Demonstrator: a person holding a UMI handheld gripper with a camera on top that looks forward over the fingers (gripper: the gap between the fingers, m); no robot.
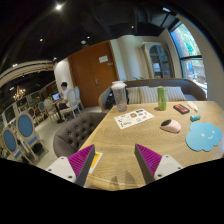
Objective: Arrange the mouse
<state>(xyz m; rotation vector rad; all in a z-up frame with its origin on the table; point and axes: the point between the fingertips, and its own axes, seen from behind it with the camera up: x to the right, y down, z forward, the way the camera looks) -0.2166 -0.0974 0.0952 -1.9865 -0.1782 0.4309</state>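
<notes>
A pink computer mouse (171, 126) lies on the wooden table (120, 145), beyond my fingers and to the right. A light blue cloud-shaped mat (205, 137) lies just right of the mouse, near the table's right edge. My gripper (115, 160) is open and empty above the table's near part, with bare wood between its magenta pads (82, 158). The mouse is well clear of both fingers.
A white printed sheet (133, 118) lies mid-table. A tall clear jar (119, 96) and a green bottle (161, 98) stand at the far edge. A dark small box (181, 108) and a teal item (195, 117) lie at the far right. A grey chair (75, 130) stands left of the table.
</notes>
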